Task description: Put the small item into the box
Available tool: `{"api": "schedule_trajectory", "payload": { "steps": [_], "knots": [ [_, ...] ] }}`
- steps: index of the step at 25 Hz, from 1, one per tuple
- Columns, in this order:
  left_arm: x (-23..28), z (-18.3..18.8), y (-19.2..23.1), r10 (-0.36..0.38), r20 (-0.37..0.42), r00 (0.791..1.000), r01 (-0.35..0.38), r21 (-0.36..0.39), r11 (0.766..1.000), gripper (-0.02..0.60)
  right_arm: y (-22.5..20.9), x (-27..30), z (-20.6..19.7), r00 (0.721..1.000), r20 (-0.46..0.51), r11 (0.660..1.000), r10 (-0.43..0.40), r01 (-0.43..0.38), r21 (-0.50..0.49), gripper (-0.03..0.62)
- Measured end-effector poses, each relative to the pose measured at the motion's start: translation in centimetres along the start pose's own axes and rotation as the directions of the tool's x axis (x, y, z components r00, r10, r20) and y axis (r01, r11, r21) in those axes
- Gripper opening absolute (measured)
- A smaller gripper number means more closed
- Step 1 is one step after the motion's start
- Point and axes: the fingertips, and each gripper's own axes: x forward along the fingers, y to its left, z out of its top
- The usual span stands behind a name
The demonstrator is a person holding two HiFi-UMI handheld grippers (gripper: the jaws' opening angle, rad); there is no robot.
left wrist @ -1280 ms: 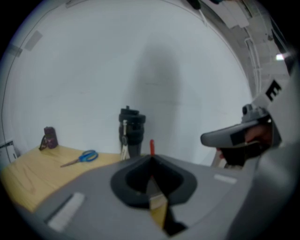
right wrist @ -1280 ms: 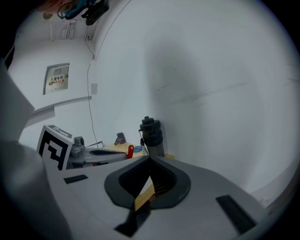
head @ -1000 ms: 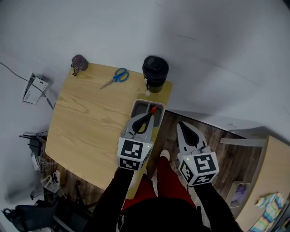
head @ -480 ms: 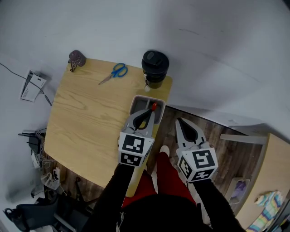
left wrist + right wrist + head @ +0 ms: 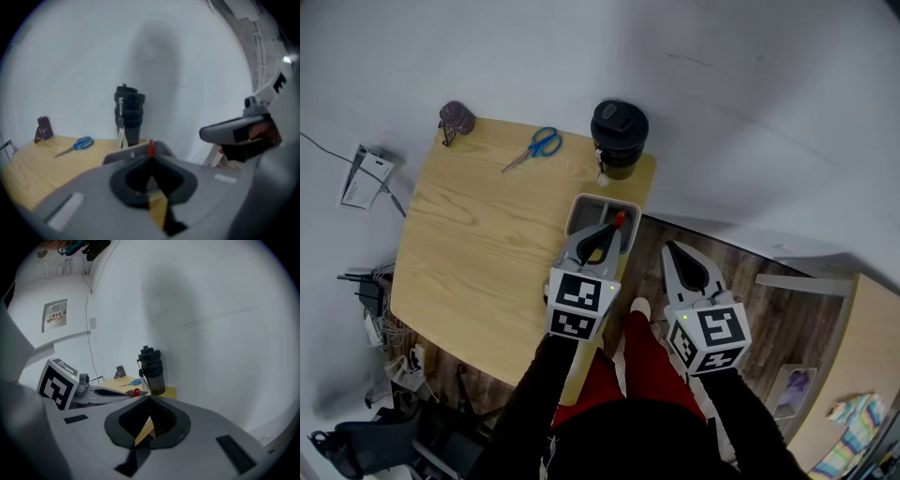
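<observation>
Head view against the frame half a second back: almost nothing is changing. My left gripper [image 5: 614,231] is still hanging over the grey box [image 5: 581,208] with its jaws pinching the small red item [image 5: 619,221], and the whole scene is only sliding slightly up the frame. The left gripper view is showing the same thing, with the red item standing up at the point where the jaws meet and the box rim just behind it. My right gripper [image 5: 670,251] is hovering beside the left one, off the table edge and over the floor, jaws pressed together with nothing between them. The box is sitting at the near right edge of the wooden table [image 5: 478,244]. Past it, at the far corner, a black bottle [image 5: 619,131] is standing upright, close to the box but apart from it. Blue-handled scissors [image 5: 536,147] are lying flat further left, and a small dark object [image 5: 456,120] is sitting at the far left corner; I cannot tell what it is. Nothing is lying between the red item and the open box. The table is standing against a white wall [image 5: 722,112], with dark wood flooring [image 5: 787,319] under my right gripper.
</observation>
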Motion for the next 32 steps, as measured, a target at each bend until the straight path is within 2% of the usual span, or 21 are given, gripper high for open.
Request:
{"api": "schedule_trajectory", "payload": {
  "steps": [15, 22, 32],
  "knots": [
    [-0.2, 0.2, 0.0, -0.007, 0.021, 1.0, 0.007, -0.017, 1.0, 0.02, 0.3, -0.4, -0.3, 1.0, -0.002, 1.0, -0.005, 0.005, -0.001, 0.008],
    [-1.3, 1.5, 0.4, 0.008, 0.081, 0.997, -0.007, -0.019, 1.0, 0.009, 0.9, -0.7, 0.7, 1.0, 0.026, 1.0, -0.004, 0.004, -0.009, 0.008],
    [-3.7, 3.0, 0.5, -0.006, 0.148, 0.989, 0.008, -0.013, 1.0, 0.003, 1.8, -1.7, 2.3, 0.998, 0.068, 0.999, -0.012, 0.014, -0.03, 0.008]
  ]
}}
